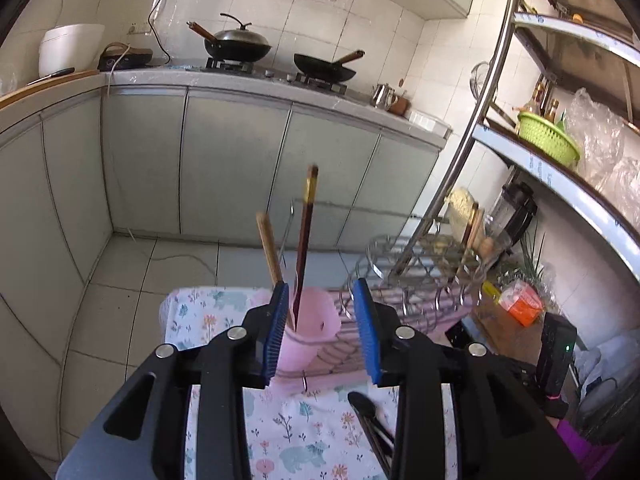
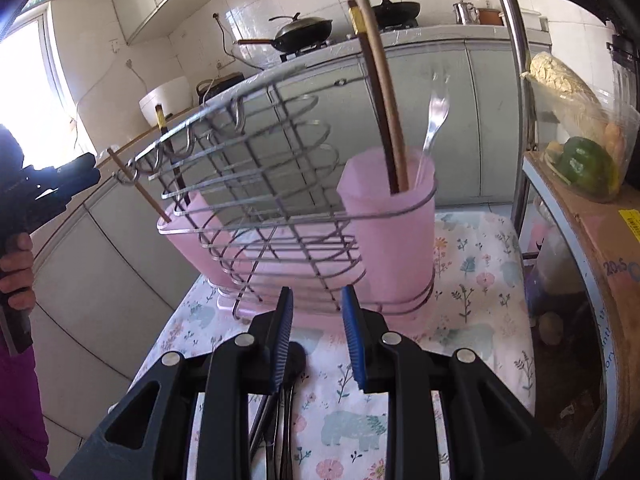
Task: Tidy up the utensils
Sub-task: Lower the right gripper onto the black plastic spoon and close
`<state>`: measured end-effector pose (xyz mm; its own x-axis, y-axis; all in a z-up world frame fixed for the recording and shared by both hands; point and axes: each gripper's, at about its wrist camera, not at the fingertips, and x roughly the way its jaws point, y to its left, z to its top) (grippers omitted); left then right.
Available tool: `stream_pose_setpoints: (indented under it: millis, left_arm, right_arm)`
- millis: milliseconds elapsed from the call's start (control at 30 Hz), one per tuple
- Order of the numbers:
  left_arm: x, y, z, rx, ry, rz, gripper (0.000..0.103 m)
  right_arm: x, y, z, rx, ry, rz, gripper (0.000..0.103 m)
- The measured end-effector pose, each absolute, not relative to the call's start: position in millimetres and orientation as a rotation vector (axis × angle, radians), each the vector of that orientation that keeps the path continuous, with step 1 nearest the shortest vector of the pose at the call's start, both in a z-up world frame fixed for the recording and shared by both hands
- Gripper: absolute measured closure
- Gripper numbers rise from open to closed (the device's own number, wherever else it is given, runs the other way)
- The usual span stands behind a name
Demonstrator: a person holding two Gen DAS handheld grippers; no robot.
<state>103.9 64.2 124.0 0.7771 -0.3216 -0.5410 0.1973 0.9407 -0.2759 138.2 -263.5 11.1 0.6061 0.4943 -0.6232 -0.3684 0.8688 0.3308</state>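
In the left wrist view my left gripper (image 1: 322, 322) stands open just short of a pink cup (image 1: 316, 330) that holds a dark red chopstick (image 1: 305, 240) and a pale wooden one (image 1: 269, 246); nothing is pressed between its pads. The cup sits at one end of a wire rack (image 1: 412, 272). In the right wrist view my right gripper (image 2: 318, 334) is open and empty, low over the floral cloth (image 2: 472, 280). Beyond it, the rack (image 2: 256, 168) carries a right cup (image 2: 394, 232) with two chopsticks (image 2: 390, 112) and a fork (image 2: 434, 120), and a left cup (image 2: 192, 236). Black utensils (image 2: 290, 376) lie under the right gripper.
A hand (image 2: 16, 264) holds the left gripper (image 2: 86, 172) at the rack's left end. A cardboard box (image 2: 592, 240) with a bag of vegetables stands right of the cloth. Metal shelving (image 1: 560, 168) rises on the right, and cabinets with a stove and woks (image 1: 236, 46) lie across the tiled floor.
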Motion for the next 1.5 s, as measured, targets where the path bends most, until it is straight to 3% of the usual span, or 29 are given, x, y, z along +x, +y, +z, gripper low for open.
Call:
stream_pose_setpoints:
  millis: [267, 467, 567, 700, 1000, 1233, 1467, 1500]
  left_arm:
    - [88, 36, 22, -0.266, 0.834, -0.326, 0.069]
    - [84, 24, -23, -0.332, 0.927, -0.332, 0.07]
    - [83, 18, -31, -0.323, 0.935, -0.331, 0.07]
    - [85, 9, -35, -0.301, 0.949, -0.334, 0.07]
    - [98, -22, -50, -0.231, 1.011, -0.362, 0.07]
    - [117, -53, -70, -0.17, 1.094, -0.345, 0.085]
    - [120, -75, -80, -0.102, 1.102, -0.321, 0.086]
    - [120, -77, -81, -0.096, 1.1, -0.32, 0.09]
  right_arm:
    - [128, -230, -35, 0.133, 0.962, 0.554, 0.078]
    - [121, -206, -66, 0.058, 1.046, 0.54, 0.078]
    - [121, -198, -78, 0.024, 1.069, 0.532, 0.078]
    - [119, -190, -85, 0.008, 1.056, 0.523, 0.096]
    - [130, -233, -78, 0.12, 1.058, 0.365, 0.096]
    - [123, -244, -85, 0.19, 1.084, 0.353, 0.096]
    - [121, -246, -84, 0.197, 1.081, 0.362, 0.095]
    - [120, -246, -84, 0.197, 1.082, 0.364, 0.095]
